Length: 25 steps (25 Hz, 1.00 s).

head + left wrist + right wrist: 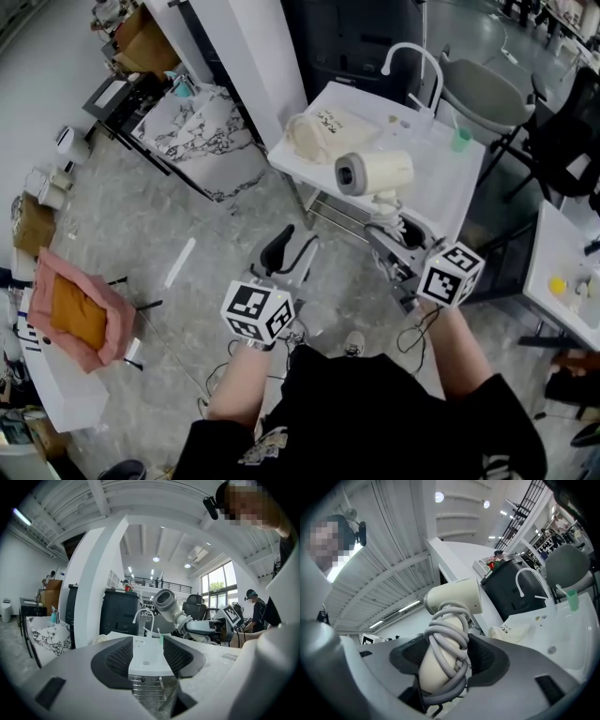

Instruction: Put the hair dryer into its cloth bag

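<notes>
The cream hair dryer hangs over the near part of the white table, its grey cord wound round its handle. My right gripper is shut on that handle from below; in the right gripper view the handle and cord fill the gap between the jaws, and the barrel sticks up above them. The cream cloth bag lies crumpled at the table's far left end, also seen beyond the dryer. My left gripper is open with nothing in it, short of the table's near edge.
A white faucet and a green cup stand at the table's far side. A black cabinet and a grey chair lie behind. A marble-patterned board leans at the left, and a pink cushion lies on the floor.
</notes>
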Motion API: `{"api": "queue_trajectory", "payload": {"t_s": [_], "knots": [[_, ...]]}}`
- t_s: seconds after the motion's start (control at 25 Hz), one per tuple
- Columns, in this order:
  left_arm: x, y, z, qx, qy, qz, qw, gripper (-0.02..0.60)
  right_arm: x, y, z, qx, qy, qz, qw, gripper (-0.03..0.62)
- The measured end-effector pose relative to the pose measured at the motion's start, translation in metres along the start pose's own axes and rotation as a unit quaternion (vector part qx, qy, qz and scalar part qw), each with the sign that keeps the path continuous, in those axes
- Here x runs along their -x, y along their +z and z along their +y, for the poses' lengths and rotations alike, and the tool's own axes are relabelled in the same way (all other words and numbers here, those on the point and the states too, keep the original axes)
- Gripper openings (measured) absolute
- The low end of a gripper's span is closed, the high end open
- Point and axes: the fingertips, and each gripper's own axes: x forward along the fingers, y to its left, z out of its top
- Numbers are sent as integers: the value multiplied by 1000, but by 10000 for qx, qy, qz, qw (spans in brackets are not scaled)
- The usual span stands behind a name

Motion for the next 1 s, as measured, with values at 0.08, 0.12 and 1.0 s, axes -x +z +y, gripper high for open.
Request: {"api": "queue_trajectory", "payload": {"t_s": [0.08, 0.12, 1.0], "knots": [[-2, 2, 4, -20, 7, -7, 10000, 190, -3, 2, -3, 5, -22, -7, 10000, 253], [-3, 2, 7, -32, 3, -8, 10000, 190, -5, 3, -4, 3, -49, -10, 10000, 253], [-4, 20, 181, 94, -877, 10, 9961, 190, -167, 10, 19, 39, -829, -429, 9956, 253]]}}
